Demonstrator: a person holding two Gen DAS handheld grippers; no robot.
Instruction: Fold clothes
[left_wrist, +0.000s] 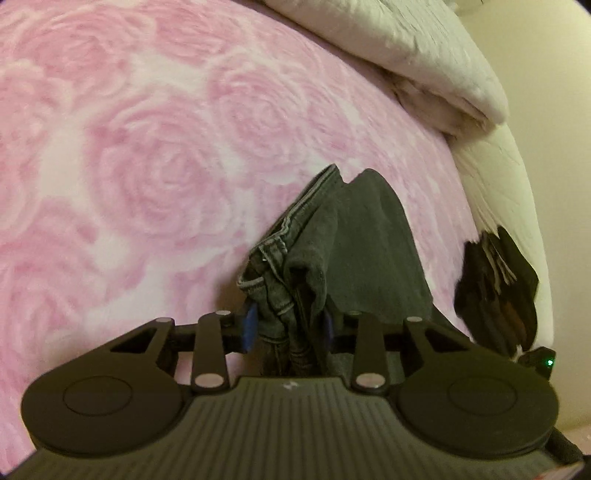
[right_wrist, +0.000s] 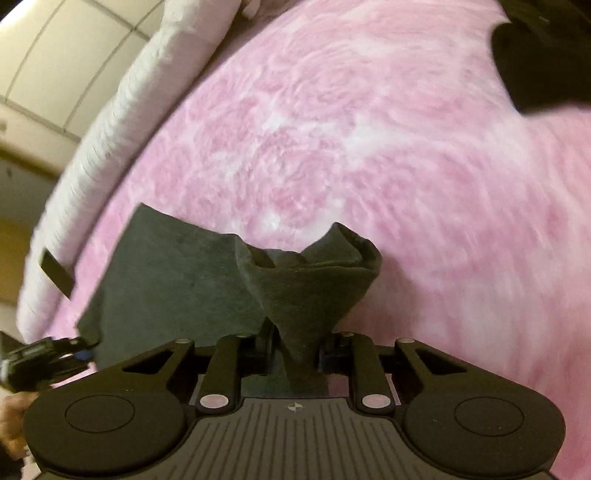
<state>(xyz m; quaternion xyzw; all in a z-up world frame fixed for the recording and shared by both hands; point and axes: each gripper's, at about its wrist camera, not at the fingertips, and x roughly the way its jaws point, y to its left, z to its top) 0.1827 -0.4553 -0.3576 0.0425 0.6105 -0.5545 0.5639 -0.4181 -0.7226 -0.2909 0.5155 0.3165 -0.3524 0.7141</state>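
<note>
Left wrist view: left tongs (left_wrist: 288, 328) pinch the jeans (left_wrist: 354, 251) at a seamed edge, lifted just above the pink bed (left_wrist: 147, 147). Right wrist view: right tongs (right_wrist: 297, 347) pinch a bunched corner. Risk: w/ 2 small bites, thick denim may slip out, fold goes crooked.

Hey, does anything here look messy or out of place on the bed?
Nothing damaged or spilled. The dark grey garment is bunched and creased where the left hand-held gripper and right hand-held gripper pinch it above the pink blanket; no fold is laid flat yet.
</note>
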